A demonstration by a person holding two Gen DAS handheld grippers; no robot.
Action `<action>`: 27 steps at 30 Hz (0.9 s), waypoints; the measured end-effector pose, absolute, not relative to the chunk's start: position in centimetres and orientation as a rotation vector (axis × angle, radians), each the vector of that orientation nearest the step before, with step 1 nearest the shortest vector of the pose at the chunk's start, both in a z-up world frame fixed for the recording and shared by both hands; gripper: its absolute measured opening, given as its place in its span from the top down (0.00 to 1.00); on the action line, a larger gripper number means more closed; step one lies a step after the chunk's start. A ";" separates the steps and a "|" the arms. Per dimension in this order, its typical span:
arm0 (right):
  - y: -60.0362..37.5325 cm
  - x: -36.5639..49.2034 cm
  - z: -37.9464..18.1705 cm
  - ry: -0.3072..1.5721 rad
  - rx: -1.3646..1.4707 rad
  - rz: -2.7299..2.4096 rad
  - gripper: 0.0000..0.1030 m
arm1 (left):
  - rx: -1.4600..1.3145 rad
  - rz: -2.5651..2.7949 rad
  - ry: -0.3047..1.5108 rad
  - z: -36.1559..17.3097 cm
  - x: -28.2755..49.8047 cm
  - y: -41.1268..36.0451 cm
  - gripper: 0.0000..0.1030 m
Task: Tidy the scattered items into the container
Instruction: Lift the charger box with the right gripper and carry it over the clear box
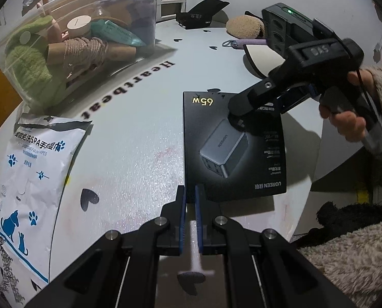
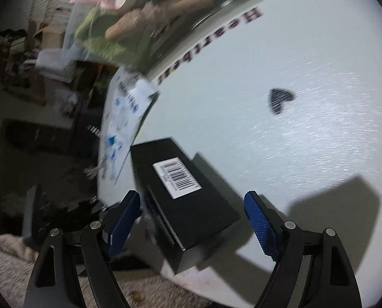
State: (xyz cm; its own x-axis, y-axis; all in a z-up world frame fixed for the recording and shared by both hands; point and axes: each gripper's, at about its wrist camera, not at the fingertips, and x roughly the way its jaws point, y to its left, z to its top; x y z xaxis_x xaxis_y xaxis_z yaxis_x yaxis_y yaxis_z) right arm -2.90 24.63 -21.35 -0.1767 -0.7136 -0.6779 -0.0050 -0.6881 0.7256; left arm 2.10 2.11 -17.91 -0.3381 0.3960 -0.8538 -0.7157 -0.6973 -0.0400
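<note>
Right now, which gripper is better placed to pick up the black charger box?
Right. The right gripper already straddles the black charger box with its blue pads apart. The left gripper is shut at the box's near edge, beside it.

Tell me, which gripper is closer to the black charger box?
Right. The right gripper straddles the black charger box, jaws open; the left gripper hovers shut beside its near corner.

table (image 1: 129, 138) white, heart-printed | on it: clear container (image 1: 139, 25), black box (image 1: 232, 154) (charger), wipes pack (image 1: 34, 159)
</note>
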 end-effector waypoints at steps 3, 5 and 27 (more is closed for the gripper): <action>24.0 -3.2 -20.9 -0.766 1.615 -1.852 0.35 | -1.194 2.075 0.457 -17.9 2.2 2.1 0.93; 23.7 -3.4 -20.2 -0.720 1.616 -1.843 0.37 | -1.203 2.078 0.462 -18.0 2.3 2.1 0.93; 19.9 -1.0 -15.5 -0.707 1.745 -1.987 0.52 | -1.159 2.197 0.304 -15.2 2.6 1.0 0.41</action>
